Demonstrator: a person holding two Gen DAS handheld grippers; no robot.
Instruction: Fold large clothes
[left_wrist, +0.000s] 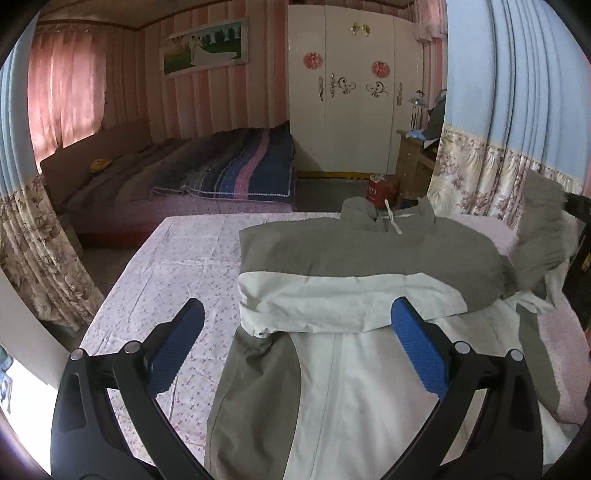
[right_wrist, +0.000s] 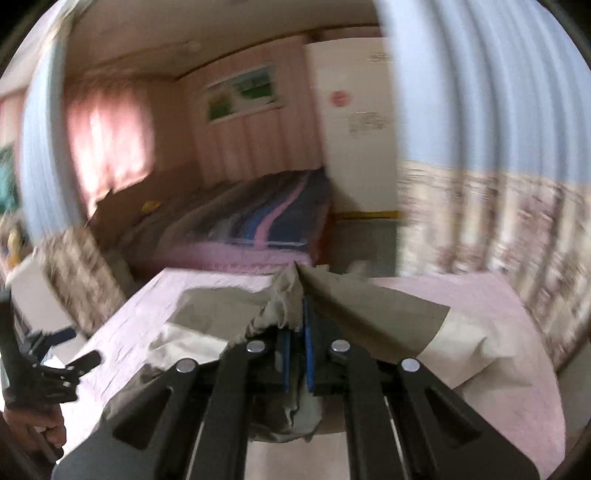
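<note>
A large grey and white hooded jacket (left_wrist: 369, 266) lies on the pink patterned bed sheet (left_wrist: 177, 266), its left sleeve folded across the chest. My left gripper (left_wrist: 297, 332) is open and empty, just above the jacket's lower front. My right gripper (right_wrist: 297, 325) is shut on a bunch of the jacket's grey sleeve fabric (right_wrist: 284, 306) and holds it lifted above the bed. That lifted sleeve shows blurred at the right edge of the left wrist view (left_wrist: 543, 236). The left gripper shows at the left edge of the right wrist view (right_wrist: 66, 369).
A second bed with a striped blanket (left_wrist: 236, 166) stands beyond the floor gap. A white wardrobe (left_wrist: 351, 92) and a wooden nightstand (left_wrist: 413, 158) are at the back. Blue and floral curtains (left_wrist: 498, 147) hang close on the right. The right wrist view is motion-blurred.
</note>
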